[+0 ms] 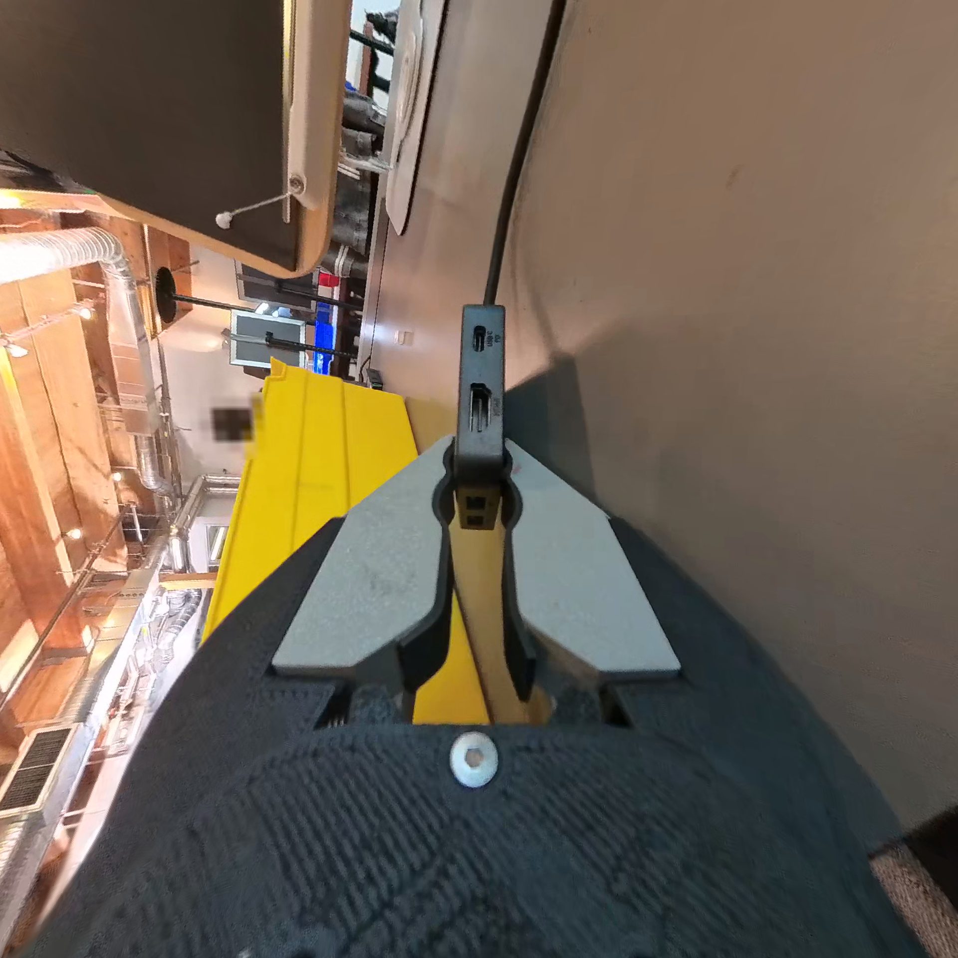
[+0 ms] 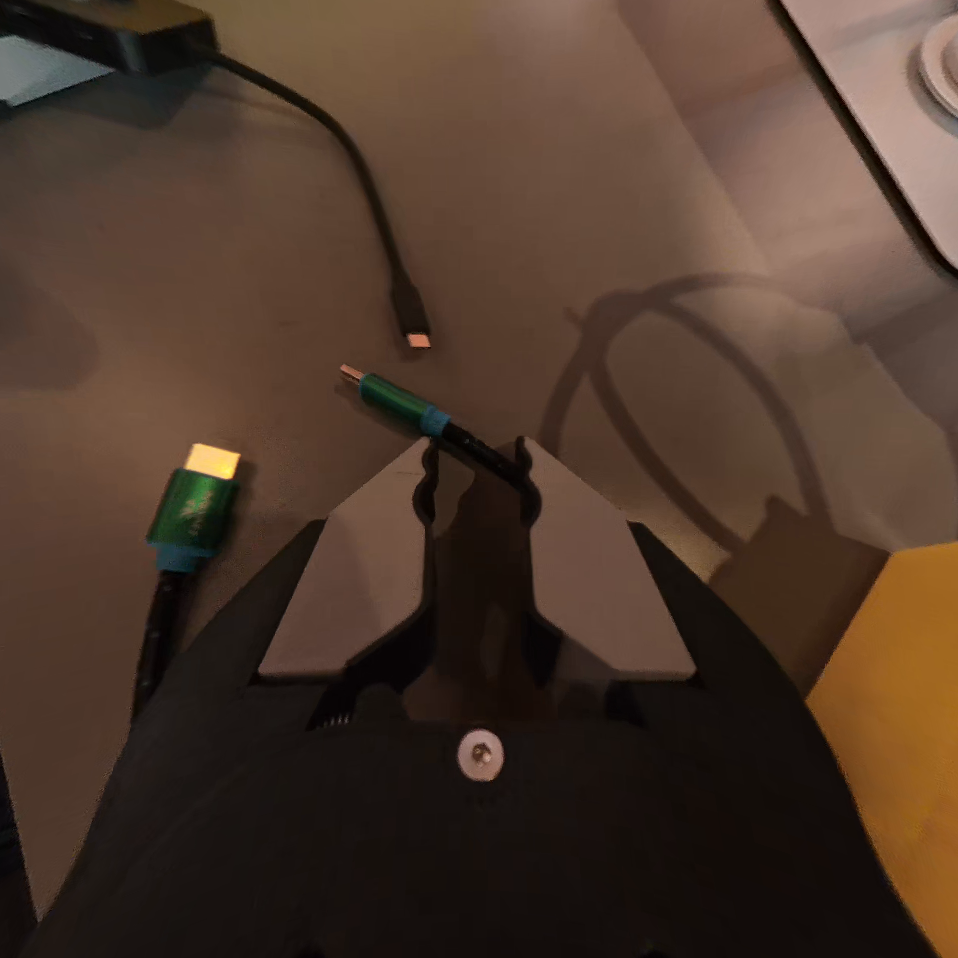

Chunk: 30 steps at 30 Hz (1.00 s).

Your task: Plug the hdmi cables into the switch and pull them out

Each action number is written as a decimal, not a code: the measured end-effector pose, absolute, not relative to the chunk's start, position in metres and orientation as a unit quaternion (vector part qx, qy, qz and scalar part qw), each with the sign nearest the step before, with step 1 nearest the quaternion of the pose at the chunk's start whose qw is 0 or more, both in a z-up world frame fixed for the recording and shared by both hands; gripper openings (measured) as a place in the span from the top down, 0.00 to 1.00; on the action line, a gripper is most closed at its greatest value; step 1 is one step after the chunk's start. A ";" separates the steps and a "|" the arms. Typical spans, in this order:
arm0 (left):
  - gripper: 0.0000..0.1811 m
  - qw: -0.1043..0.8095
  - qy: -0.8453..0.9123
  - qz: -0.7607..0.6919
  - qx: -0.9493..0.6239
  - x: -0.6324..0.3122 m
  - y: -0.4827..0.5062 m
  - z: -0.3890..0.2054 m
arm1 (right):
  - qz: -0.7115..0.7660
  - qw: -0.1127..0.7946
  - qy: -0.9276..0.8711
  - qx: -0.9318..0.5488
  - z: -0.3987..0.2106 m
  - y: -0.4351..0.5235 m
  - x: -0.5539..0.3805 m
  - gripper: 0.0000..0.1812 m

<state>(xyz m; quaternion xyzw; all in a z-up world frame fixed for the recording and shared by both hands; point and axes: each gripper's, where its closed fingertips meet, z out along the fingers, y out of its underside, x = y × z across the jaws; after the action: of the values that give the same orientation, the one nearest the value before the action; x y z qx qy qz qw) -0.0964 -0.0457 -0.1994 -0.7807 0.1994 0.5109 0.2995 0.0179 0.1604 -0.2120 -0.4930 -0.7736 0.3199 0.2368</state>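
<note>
My left gripper (image 1: 479, 466) is shut on the lower end of a black switch (image 1: 483, 373), which it holds edge-up beside the grey table (image 1: 751, 311); two of its ports face the camera and its black cord (image 1: 513, 171) runs away. In the right wrist view the switch (image 2: 129, 36) sits at the top left, and its cord ends in a small plug (image 2: 417, 339). My right gripper (image 2: 477, 456) is open. The black cable of a green HDMI plug (image 2: 399, 399) passes between its tips. A second green HDMI plug (image 2: 202, 497) with a gold tip lies to the left on the table (image 2: 518, 181).
A yellow bin (image 1: 321, 466) stands by the table and shows at the lower right of the right wrist view (image 2: 891, 726). A white pad with a round object (image 2: 881, 129) lies at the table's far right. A dark panel with a light wooden rim (image 1: 155, 119) is in the left wrist view. Tip to tip, the grippers are about 25 cm apart.
</note>
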 end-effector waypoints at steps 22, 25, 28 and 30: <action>0.73 0.348 0.173 0.384 -0.837 -0.055 -0.057 -0.170 | 0.206 0.473 -0.759 -0.397 -0.086 0.135 0.037 0.98; 0.71 0.340 0.175 0.388 -0.839 -0.056 -0.061 -0.169 | 0.200 0.489 -0.746 -0.405 -0.074 0.137 0.043 0.98; 0.71 0.369 0.188 0.374 -0.830 -0.047 -0.061 -0.162 | 0.197 0.506 -0.727 -0.419 -0.058 0.141 0.050 0.98; 0.70 0.393 0.180 0.345 -0.833 -0.041 -0.061 -0.160 | 0.204 0.511 -0.711 -0.437 -0.051 0.147 0.055 0.98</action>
<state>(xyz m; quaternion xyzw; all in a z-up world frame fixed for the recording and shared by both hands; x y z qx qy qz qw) -0.0405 -0.0608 -0.1599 -0.8328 0.1800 0.3454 0.3935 0.0546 0.1471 -0.0505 -0.4368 -0.7115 0.2042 0.5111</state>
